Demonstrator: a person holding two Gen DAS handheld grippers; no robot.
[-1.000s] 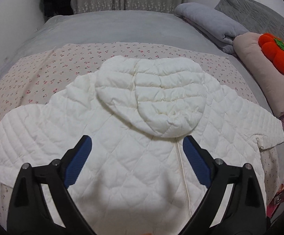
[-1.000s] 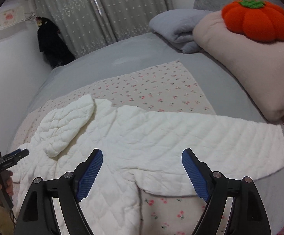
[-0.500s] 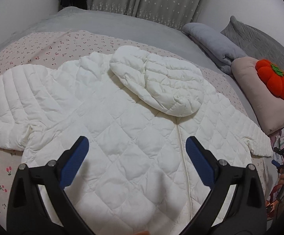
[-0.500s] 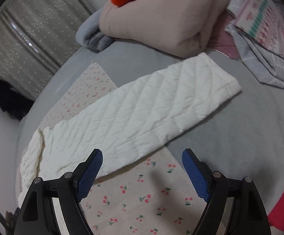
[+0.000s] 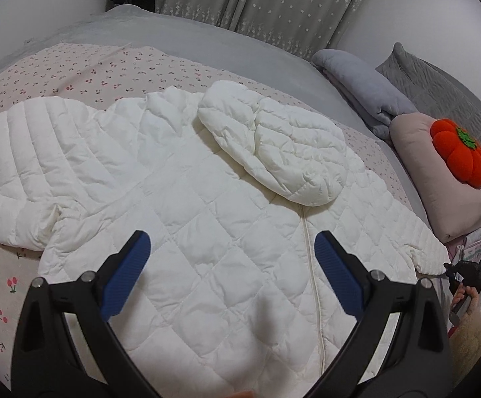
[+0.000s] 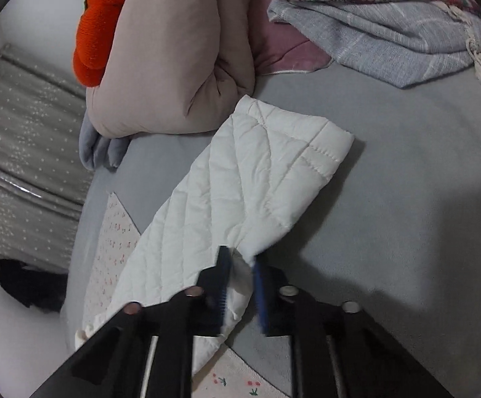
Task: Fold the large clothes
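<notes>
A white quilted hooded jacket (image 5: pixel 207 205) lies spread flat on the bed, zip up, with its hood (image 5: pixel 273 152) folded down over the chest. My left gripper (image 5: pixel 232 252) hovers open above the jacket's lower front, nothing between its blue pads. In the right wrist view the jacket's sleeve (image 6: pixel 240 192) stretches across the grey sheet, and my right gripper (image 6: pixel 240 258) is shut on the sleeve's lower edge near the cuff, bunching the fabric between the pads. The right gripper also shows small at the sleeve end (image 5: pixel 466 268) in the left wrist view.
A cherry-print blanket (image 5: pixel 91 69) lies under the jacket on the grey bed. A pink pillow (image 6: pixel 174 66) with an orange pumpkin cushion (image 5: pixel 459 156) sits close beyond the cuff. Folded grey and patterned cloths (image 6: pixel 389 33) lie at the right; curtains (image 5: pixel 273 3) hang behind.
My right gripper rolled, dropped onto the sleeve near the cuff and shut on its edge. The left gripper shifted a little lower over the jacket and stayed open.
</notes>
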